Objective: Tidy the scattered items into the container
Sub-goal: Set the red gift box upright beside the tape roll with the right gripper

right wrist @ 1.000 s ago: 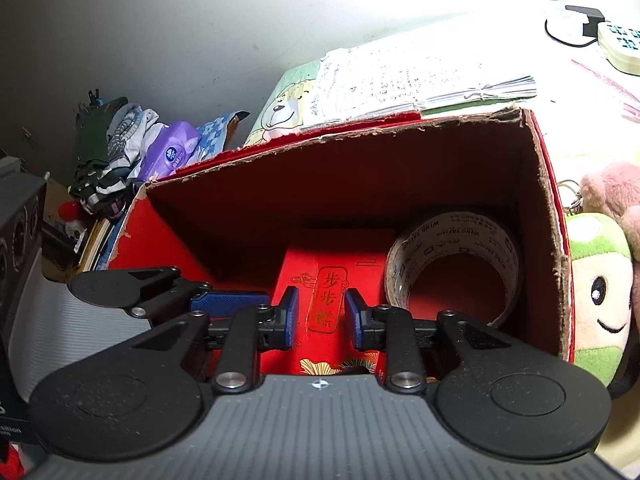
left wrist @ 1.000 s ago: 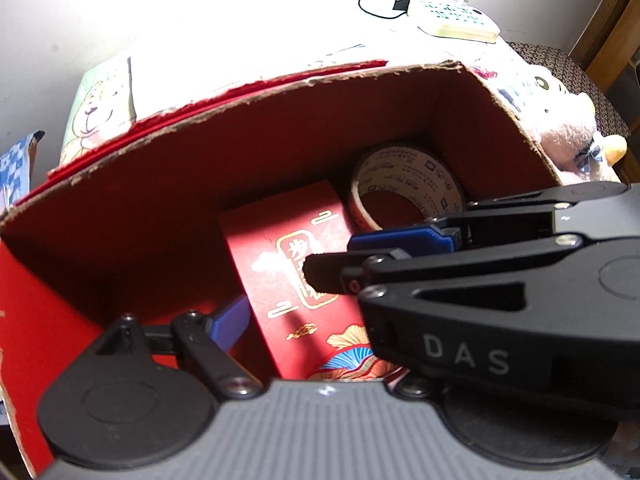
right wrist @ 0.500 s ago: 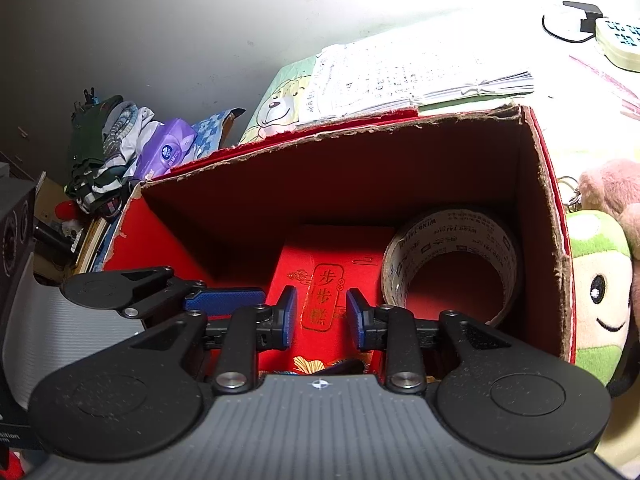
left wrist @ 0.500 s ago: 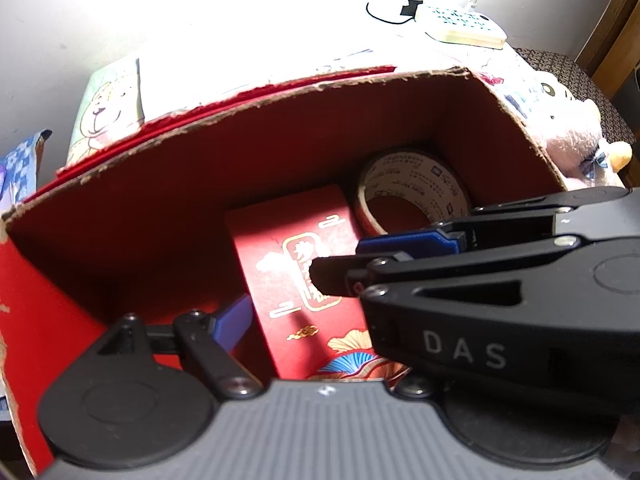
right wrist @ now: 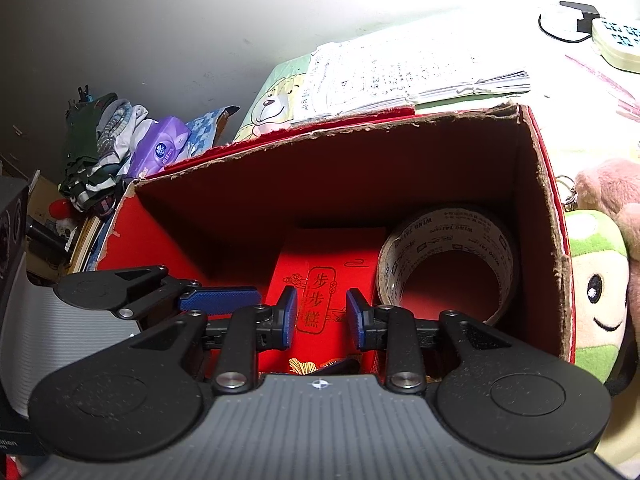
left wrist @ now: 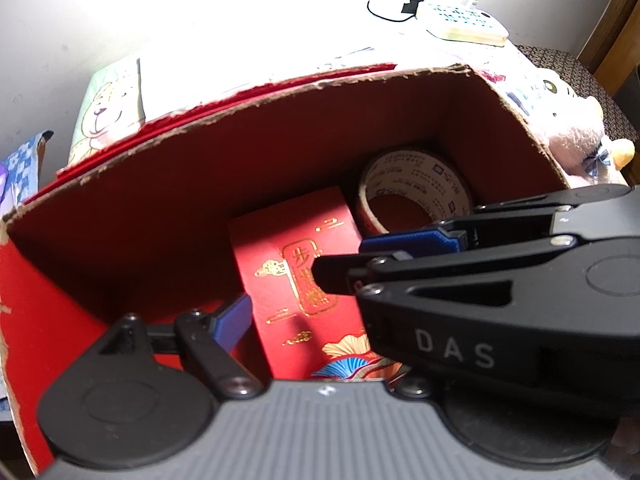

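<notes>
An open red cardboard box [left wrist: 240, 168] [right wrist: 340, 168] fills both views. On its floor lies a red packet [left wrist: 272, 264] [right wrist: 320, 256] with gold characters. A roll of printed tape [left wrist: 412, 184] [right wrist: 448, 232] leans in the right corner. My right gripper [right wrist: 322, 316] hangs over the packet, open, blue pads a small gap apart and holding nothing. In the left wrist view it crosses in from the right [left wrist: 344, 258] and hides my left gripper's right finger. My left gripper [left wrist: 320, 316] is wide open and holds nothing. Its finger [right wrist: 220, 300] shows beside the right gripper.
Plush toys [left wrist: 572, 136] [right wrist: 596, 280] press against the box's right wall. Behind the box lie a stack of papers [right wrist: 400, 76] on a bear-print cover [left wrist: 104, 112] and a white keypad device [left wrist: 460, 24]. A purple tissue pack [right wrist: 164, 152] and heaped clothes [right wrist: 100, 140] sit far left.
Both grippers drifted only slightly over the box, so its contents sit a little lower in the left wrist view. Neither jaw gap has changed, and the packet and tape have not moved.
</notes>
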Demonstrator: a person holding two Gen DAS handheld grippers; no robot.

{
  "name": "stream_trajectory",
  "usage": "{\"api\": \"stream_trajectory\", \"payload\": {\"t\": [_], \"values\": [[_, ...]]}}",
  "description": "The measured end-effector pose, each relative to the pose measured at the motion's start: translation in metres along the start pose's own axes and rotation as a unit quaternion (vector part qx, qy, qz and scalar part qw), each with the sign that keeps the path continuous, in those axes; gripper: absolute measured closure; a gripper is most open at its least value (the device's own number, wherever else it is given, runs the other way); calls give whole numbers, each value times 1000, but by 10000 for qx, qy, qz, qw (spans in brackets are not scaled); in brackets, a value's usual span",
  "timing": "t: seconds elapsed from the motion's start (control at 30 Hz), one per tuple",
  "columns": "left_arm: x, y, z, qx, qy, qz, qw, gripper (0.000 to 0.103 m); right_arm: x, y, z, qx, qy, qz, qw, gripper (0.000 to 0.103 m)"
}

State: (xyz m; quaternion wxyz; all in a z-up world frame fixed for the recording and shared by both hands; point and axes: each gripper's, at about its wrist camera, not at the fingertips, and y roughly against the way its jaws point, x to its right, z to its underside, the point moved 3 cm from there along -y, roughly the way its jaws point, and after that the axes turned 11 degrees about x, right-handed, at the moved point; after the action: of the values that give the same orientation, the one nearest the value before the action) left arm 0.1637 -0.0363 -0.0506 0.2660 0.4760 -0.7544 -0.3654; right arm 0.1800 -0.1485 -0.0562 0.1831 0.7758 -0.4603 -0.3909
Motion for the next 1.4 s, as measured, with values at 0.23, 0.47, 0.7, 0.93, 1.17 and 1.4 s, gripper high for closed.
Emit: {"api": "stream_trajectory", "payload": {"t": [0.23, 0.47, 0.7, 0.93, 1.17, 1.4], "values": [[8, 4, 1, 209, -286, 15, 9994, 23, 0, -1, 0, -31, 26, 14, 10000, 72], [3, 1, -1, 100, -97, 39, 9999, 19, -1, -2, 0, -2, 11, 28, 10000, 72], [2, 2, 0, 99, -72, -35, 9999, 19, 0, -2, -1, -3, 13, 50, 10000, 71], [2, 3, 0, 110, -67, -103, 9999, 20, 0, -3, 0, -11, 23, 58, 10000, 70], [1, 5, 0, 148, -66, -217, 9996, 21, 0, -4, -1, -2, 25, 46, 10000, 71], [2, 5, -1, 143, -82, -213, 9996, 22, 0, -3, -2, 37, 28, 30, 10000, 73]]}}
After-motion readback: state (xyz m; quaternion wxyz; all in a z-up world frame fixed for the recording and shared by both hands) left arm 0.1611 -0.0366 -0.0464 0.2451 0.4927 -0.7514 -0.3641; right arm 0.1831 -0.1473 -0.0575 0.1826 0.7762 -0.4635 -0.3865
